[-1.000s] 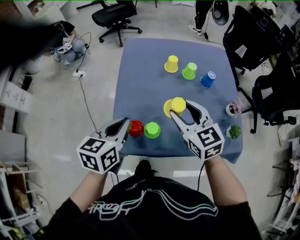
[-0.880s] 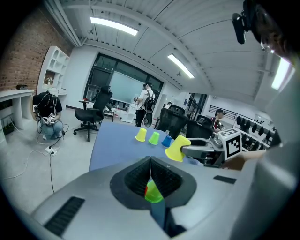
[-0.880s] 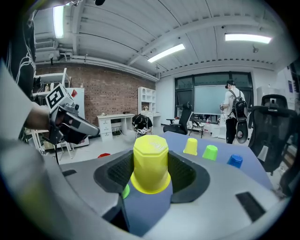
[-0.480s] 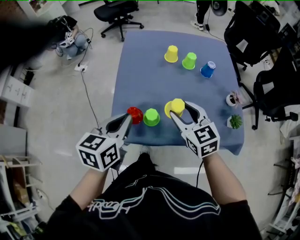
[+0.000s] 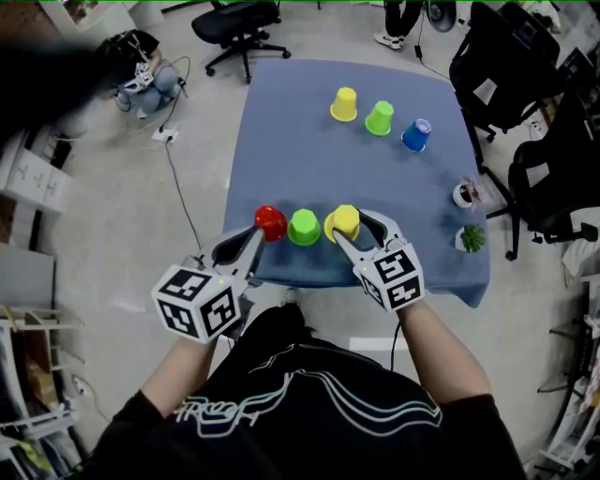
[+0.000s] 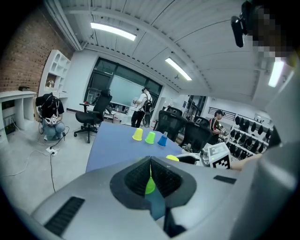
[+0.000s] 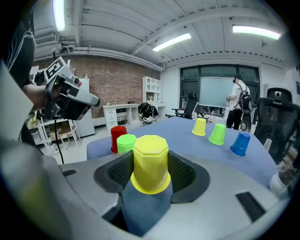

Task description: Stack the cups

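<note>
A yellow cup [image 5: 344, 221] [image 7: 151, 161] sits upside down between the jaws of my right gripper [image 5: 349, 226] [image 7: 151, 174], which is shut on its sides. It is held at the near edge of the blue table [image 5: 281, 141], just right of an upturned green cup [image 5: 304, 228] [image 7: 125, 142] and a red cup [image 5: 270, 223] [image 7: 118, 136]. My left gripper [image 5: 249, 243] [image 6: 150, 174] hovers shut and empty just left of the red cup. At the far side stand a yellow cup [image 5: 344, 103], a green cup [image 5: 379, 117] and a tipped blue cup [image 5: 415, 134].
A small white pot [image 5: 464, 195] and a green potted plant [image 5: 472, 237] stand at the table's right edge. Black office chairs [image 5: 230, 21] ring the table, and a cable [image 5: 178, 197] runs over the floor on the left. People stand beyond the far end.
My right gripper has carried the yellow cup left and toward the near edge, up beside the green cup. The left gripper has hardly moved.
</note>
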Demonstrator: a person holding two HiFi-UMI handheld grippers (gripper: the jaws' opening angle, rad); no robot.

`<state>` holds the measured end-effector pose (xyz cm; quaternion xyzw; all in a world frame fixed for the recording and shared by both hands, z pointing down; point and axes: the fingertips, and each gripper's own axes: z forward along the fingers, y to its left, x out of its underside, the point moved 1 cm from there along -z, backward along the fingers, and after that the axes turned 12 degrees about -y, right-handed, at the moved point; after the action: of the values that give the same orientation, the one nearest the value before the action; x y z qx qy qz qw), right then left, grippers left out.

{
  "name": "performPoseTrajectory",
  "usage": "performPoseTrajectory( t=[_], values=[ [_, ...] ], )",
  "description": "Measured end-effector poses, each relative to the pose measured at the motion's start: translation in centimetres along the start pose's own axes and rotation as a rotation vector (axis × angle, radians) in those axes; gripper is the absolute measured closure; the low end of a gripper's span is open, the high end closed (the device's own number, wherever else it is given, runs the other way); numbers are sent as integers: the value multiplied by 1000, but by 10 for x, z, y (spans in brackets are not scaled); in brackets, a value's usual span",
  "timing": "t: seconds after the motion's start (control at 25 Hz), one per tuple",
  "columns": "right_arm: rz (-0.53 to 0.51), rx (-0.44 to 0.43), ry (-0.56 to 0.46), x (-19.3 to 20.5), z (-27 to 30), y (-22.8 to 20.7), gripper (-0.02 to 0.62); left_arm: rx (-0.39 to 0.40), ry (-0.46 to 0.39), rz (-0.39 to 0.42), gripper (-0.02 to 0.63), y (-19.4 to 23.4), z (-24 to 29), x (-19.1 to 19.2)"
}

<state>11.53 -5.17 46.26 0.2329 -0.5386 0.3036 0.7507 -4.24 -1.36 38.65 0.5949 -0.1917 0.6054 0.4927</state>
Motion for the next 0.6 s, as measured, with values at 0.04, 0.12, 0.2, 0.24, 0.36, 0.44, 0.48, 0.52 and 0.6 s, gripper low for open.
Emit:
performPoseTrajectory(
  t=[0.04, 0.12, 0.2, 0.24, 0.36, 0.44, 0.48, 0.52, 0.6],
  values=[
    [-2, -5, 8, 4, 1, 1, 353, -1, -1, 0, 581, -1, 0, 1],
    [-8, -12, 20, 12, 3, 2, 353, -2, -1, -3, 581, -1, -1, 3],
    [-8, -11, 28, 19, 6, 2, 353, -6, 0, -6, 581, 0, -2, 8],
    [-7, -11, 30, 21, 7, 1, 353, -9, 0, -7, 581, 0, -3, 10],
    [-11, -14, 36, 26, 11, 1, 353, -18, 1, -9, 581, 3, -5, 13],
    [-11, -15, 35, 28, 13, 2, 353, -23, -1, -10, 581, 5, -6, 15],
    [-8, -16, 32, 29, 13, 3, 353, -25, -2, -12, 581, 6, -7, 16],
    [-7, -19, 29, 29, 14, 4, 353, -27, -2, -13, 581, 6, -7, 17],
    [-11, -28, 30, 30, 15, 5, 351, -30, -2, -15, 581, 6, -8, 19]
  ],
)
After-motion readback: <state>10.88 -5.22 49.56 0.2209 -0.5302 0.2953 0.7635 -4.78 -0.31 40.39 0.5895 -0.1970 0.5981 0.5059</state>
